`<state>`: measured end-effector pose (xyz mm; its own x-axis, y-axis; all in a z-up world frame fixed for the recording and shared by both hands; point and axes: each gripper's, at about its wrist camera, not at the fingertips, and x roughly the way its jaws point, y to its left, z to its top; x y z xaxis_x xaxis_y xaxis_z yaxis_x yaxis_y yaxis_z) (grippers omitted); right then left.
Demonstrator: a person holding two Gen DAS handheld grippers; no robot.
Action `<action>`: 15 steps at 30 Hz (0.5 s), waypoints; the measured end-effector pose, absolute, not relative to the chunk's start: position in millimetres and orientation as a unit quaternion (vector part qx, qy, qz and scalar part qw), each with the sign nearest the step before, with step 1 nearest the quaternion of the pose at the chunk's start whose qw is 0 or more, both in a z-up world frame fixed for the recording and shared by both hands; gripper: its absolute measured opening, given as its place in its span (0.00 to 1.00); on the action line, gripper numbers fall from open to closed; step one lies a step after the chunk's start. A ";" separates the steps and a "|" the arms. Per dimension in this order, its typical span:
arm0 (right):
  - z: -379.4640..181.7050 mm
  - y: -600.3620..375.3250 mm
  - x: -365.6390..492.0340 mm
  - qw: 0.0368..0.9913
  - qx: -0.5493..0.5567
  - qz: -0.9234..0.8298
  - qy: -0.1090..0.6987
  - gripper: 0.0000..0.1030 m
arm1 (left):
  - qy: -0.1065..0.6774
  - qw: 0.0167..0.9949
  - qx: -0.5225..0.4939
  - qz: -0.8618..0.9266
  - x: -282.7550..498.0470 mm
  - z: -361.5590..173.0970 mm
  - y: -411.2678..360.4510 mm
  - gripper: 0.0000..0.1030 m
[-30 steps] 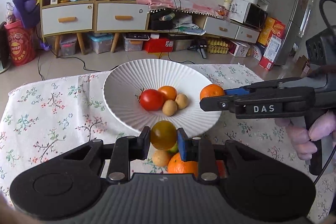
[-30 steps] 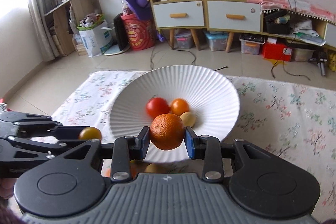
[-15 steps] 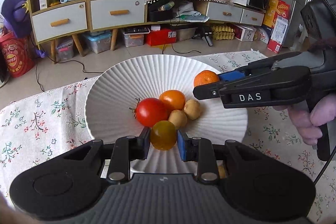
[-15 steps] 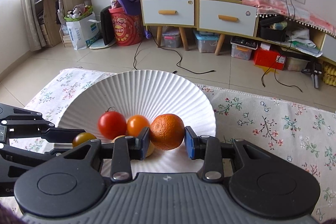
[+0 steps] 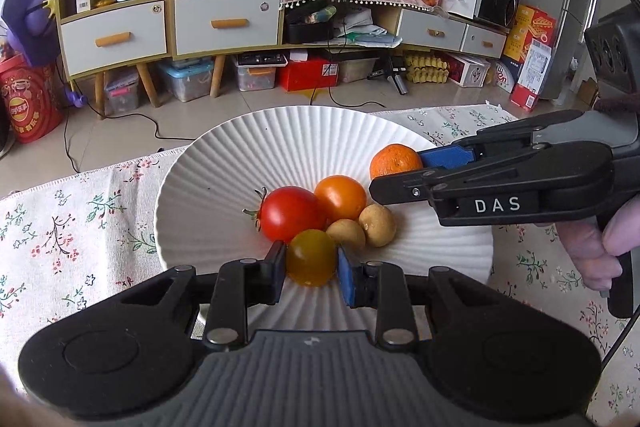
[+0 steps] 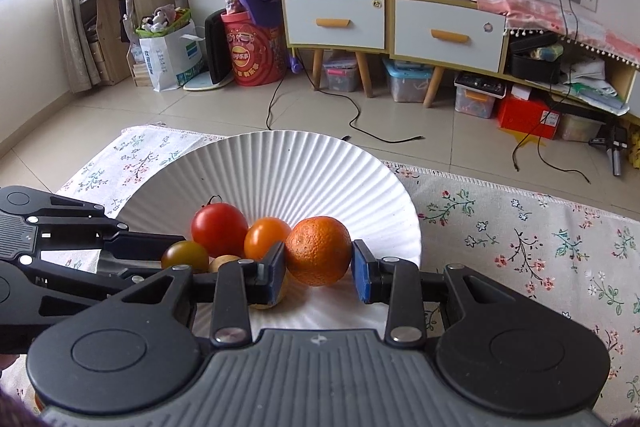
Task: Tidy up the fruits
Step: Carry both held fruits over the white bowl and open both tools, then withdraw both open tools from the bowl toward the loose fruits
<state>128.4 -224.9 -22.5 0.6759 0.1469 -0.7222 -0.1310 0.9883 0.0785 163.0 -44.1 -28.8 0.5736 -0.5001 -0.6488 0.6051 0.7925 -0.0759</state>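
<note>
Left gripper (image 5: 311, 265), with the small olive-yellow tomato (image 5: 311, 258) clamped between its pads: moved from above the flowered cloth at the near rim to inside the ribbed white plate (image 5: 280, 143), the tomato now just beside the round red tomato (image 5: 291, 213), possibly touching it.

Right gripper (image 6: 319, 265), with the dimpled orange mandarin (image 6: 319, 250) in its grip: carried from the plate's edge to over its inner slope, lower than before, close to the smooth orange tomato (image 6: 266, 238).

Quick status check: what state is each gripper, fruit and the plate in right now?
left gripper: shut on olive tomato
right gripper: shut on mandarin
red tomato: resting in plate
orange tomato: resting in plate
two small tan fruits: resting in plate
plate: upright on tablecloth
</note>
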 end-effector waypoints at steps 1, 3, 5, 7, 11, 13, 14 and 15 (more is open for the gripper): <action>-22.5 -225.3 128.6 0.915 0.010 0.076 0.396 0.31 | 0.339 0.884 0.079 -0.313 162.4 -28.3 -44.4 0.16; -21.8 -225.8 129.5 0.915 0.012 0.077 0.396 0.33 | 0.338 0.884 0.080 -0.312 161.9 -27.4 -44.8 0.17; -20.7 -224.9 129.0 0.915 0.015 0.078 0.395 0.33 | 0.339 0.884 0.081 -0.312 161.4 -26.5 -44.0 0.18; -18.5 -223.6 128.8 0.916 0.014 0.077 0.393 0.34 | 0.341 0.882 0.082 -0.314 160.1 -25.4 -43.0 0.21; -13.1 -220.6 126.1 0.917 0.015 0.078 0.391 0.41 | 0.338 0.884 0.081 -0.313 155.3 -21.3 -38.7 0.33; -10.0 -218.7 123.9 0.917 0.014 0.079 0.390 0.44 | 0.336 0.885 0.080 -0.313 152.5 -17.9 -35.7 0.39; -8.1 -217.9 122.6 0.918 0.015 0.078 0.389 0.45 | 0.335 0.885 0.082 -0.314 151.3 -15.8 -34.3 0.40; -6.8 -217.6 121.7 0.918 0.016 0.077 0.389 0.48 | 0.334 0.885 0.083 -0.314 149.6 -14.3 -33.0 0.44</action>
